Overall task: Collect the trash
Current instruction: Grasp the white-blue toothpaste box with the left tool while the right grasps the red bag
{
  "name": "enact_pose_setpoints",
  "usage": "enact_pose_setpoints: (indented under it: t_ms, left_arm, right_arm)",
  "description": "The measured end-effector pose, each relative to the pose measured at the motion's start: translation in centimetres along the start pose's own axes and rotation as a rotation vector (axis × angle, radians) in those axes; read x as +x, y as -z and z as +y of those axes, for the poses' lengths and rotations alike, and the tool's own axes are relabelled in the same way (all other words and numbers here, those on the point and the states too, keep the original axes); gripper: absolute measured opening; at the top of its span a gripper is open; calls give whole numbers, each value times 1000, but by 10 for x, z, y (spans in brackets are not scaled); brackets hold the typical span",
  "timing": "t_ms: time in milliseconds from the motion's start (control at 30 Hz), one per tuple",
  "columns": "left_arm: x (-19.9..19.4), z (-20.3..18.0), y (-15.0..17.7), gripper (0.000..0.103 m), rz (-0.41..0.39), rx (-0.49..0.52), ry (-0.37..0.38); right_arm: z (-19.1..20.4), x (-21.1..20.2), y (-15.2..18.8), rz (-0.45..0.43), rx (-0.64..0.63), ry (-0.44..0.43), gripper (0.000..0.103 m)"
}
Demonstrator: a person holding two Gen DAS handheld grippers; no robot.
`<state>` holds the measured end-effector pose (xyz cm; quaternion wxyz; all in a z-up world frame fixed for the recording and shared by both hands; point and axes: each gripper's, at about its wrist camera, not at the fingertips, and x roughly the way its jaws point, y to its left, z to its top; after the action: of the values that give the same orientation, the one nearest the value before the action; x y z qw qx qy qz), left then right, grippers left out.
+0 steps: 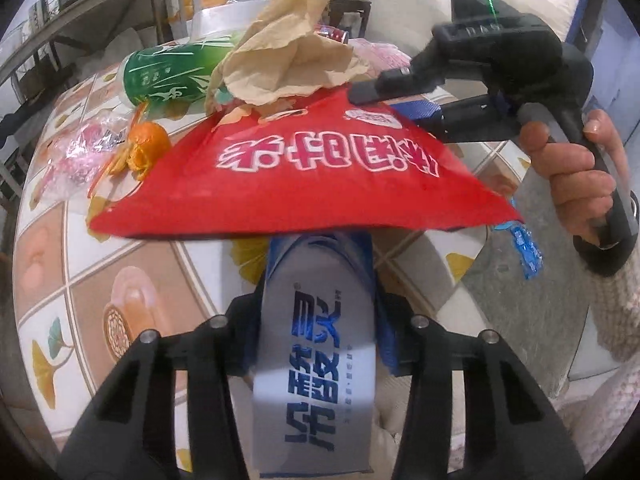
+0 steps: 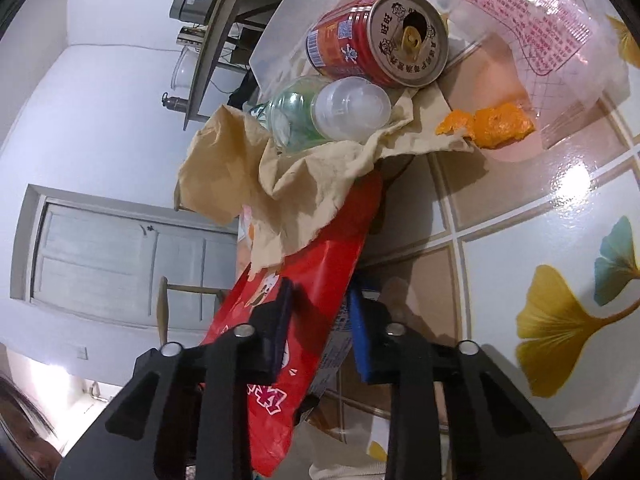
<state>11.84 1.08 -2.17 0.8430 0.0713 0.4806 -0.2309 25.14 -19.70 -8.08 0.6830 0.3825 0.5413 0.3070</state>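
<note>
Silver-blue wrapper clamped in left tongs at 6 o'clock. Right tongs clamped on red snack bag, above the table; crumpled paper at 12 o'clock.

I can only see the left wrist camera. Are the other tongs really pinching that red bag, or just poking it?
Observer: Pinching. In the right wrist view the right tongs have one pad on each face of the red bag.
Operator: What's hiding behind the crumpled paper?
Observer: A red can lies on its side there, with the open hole in its top facing the right camera.
Operator: Does the green bottle have its lid on?
Observer: Yes. A white cap is on it, pointing toward the right camera.
</note>
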Motion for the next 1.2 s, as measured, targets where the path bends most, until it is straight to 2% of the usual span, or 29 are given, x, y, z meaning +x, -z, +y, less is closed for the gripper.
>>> enact_pose_setpoints:
  t_ms: [167,433,567,733,833,967,1033,1200]
  left_arm:
    - [-5,-4,5,43,-2,-11,-5]
    - [-18,4,18,43,0,-80,12]
    - [-27,14,27,43,-3,-133,2]
    - [-32,31,33,43,-20,-217,-1]
    - [-30,38,30,43,-27,-256,8]
    - [-27,37,24,44,-24,-267,7]
    - [-25,36,22,44,-21,-270,10]
    - [-19,40,12,50,-12,-264,19]
  right_arm:
    - [-10,-7,-2,14,28,-55,10]
    - [-31,-46,0,20,85,-96,9]
    - [-40,-68,6,13,75,-68,9]
    - [-43,-77,24,51,-2,45,9]
    - [-46,-73,29,55,-17,100,12]
    - [-51,-70,33,53,-10,97,14]
    - [-53,-68,33,52,-9,101,25]
    - [-47,-61,30,44,-20,102,29]
